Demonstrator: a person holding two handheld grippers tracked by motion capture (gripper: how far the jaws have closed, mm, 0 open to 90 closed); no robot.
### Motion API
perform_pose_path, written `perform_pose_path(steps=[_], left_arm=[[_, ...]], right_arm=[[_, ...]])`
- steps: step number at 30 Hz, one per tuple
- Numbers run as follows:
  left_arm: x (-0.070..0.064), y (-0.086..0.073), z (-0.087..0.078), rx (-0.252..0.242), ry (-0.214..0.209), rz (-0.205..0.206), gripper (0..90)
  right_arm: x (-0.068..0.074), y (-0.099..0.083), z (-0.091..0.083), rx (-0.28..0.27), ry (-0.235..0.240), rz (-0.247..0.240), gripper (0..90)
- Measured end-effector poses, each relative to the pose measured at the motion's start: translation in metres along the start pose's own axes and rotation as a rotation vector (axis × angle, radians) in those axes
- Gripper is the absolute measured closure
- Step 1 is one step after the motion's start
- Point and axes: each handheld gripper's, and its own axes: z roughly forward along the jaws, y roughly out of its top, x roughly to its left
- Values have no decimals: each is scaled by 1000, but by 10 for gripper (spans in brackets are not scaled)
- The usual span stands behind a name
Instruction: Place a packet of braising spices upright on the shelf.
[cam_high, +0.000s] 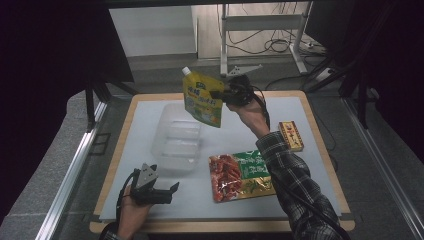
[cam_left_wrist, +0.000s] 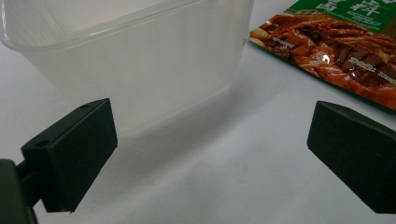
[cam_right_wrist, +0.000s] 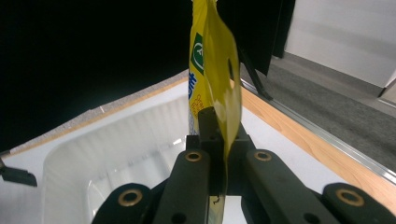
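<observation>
Yellow spouted pouch (cam_high: 202, 98), pinched between the pressed-together jaws of the right gripper (cam_high: 223, 94), hangs above the far end of the clear plastic container (cam_high: 178, 138). At 7 o'clock we see the left gripper (cam_high: 169, 191), jaws spread, resting on the table (cam_high: 250, 207). At 5 o'clock lies a red-and-green snack packet (cam_high: 241, 174); at 3 o'clock, a small box (cam_high: 291, 135).

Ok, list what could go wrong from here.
1. The right gripper pinches the yellow pouch by one edge, so it may swing or slip before it reaches the clear tub.
2. The open left gripper sits beside the tub without holding it, so a hard drop could push it.
</observation>
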Motion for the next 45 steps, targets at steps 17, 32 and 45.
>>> perform_pose_path(steps=[17, 32, 45], left_arm=[[0, 0, 0, -6, -7, 5, 12], [-1, 1, 0, -8, -11, 7, 12], [-2, 1, 0, -7, -13, 12, 12]], right_arm=[[7, 10, 45, -8, 37, 0, 891], [11, 9, 74, -4, 39, -12, 891], [12, 1, 86, 14, 41, -10, 890]])
